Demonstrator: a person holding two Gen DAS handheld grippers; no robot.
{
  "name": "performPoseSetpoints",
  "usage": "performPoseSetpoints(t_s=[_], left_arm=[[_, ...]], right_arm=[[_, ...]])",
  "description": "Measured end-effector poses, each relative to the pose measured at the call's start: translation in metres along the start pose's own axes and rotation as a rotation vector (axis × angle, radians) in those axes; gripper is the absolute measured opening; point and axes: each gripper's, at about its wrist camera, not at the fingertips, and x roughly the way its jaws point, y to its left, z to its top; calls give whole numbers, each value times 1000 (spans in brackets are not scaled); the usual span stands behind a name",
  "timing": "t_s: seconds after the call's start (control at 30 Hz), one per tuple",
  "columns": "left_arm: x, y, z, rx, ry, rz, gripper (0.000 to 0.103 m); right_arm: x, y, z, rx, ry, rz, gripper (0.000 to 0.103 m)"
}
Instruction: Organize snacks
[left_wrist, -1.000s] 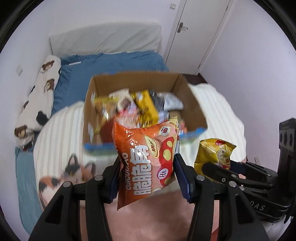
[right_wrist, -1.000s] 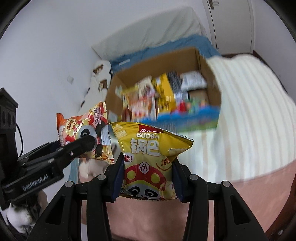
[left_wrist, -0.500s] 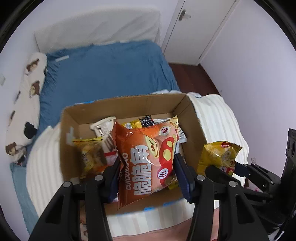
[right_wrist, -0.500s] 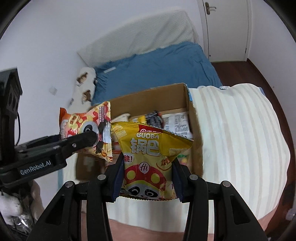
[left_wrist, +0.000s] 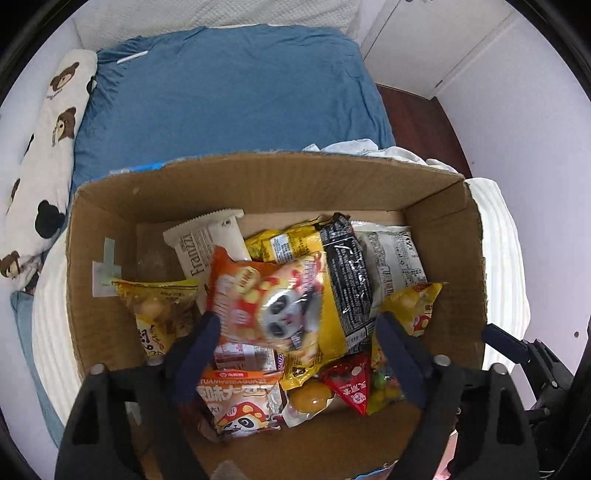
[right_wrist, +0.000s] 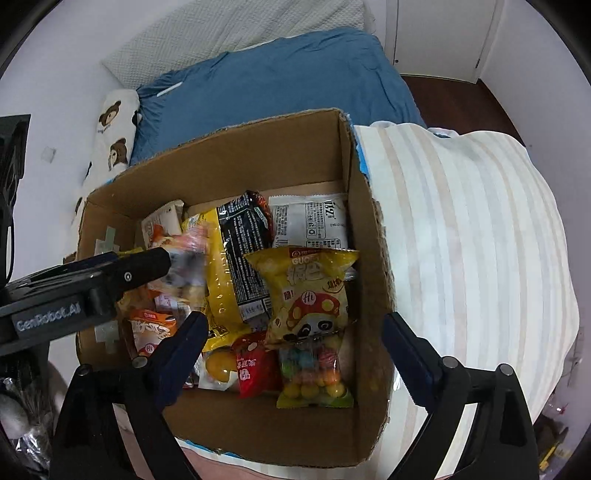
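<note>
Left gripper (left_wrist: 299, 343) and right gripper (right_wrist: 293, 341): jaws just sprung wide, empty. Orange bag (left_wrist: 266, 302) mid-box (left_wrist: 266, 177), yellow bag (right_wrist: 310, 291) at 3 o'clock. Light, puffy, slick, crushable; pinch at crimped top seam.

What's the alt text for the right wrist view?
The open right claw hangs over a cardboard box of snacks, just released from a yellow panda chip bag lying atop a bag of coloured candy balls. The left claw enters from the left beside a blurred orange bag.
</note>
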Motion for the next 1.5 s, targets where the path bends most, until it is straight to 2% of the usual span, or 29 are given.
performPoseSetpoints(t_s=[0.13,0.33,0.77,0.93,1.17,1.33,1.5], left_arm=[[-2,4,-4,-11,0,-14,89],[-9,15,-15,-40,-30,44,89],[-25,28,-53,-58,-56,71,89],[-53,24,-76,-42,-152,84,89],[-99,15,-132,-11,-314,123,89],[-130,9,-171,2,-395,114,89],[-164,0,-213,20,-478,138,89]], right_arm=[[5,2,-2,-2,23,-14,97],[10,4,-13,7,41,-13,97],[-4,7,-32,10,18,-7,97],[-29,10,-48,-4,-45,-7,97],[-75,19,-86,-38,-172,-5,97],[-111,28,-123,-68,-264,8,97],[-149,35,-167,-94,-350,23,97]])
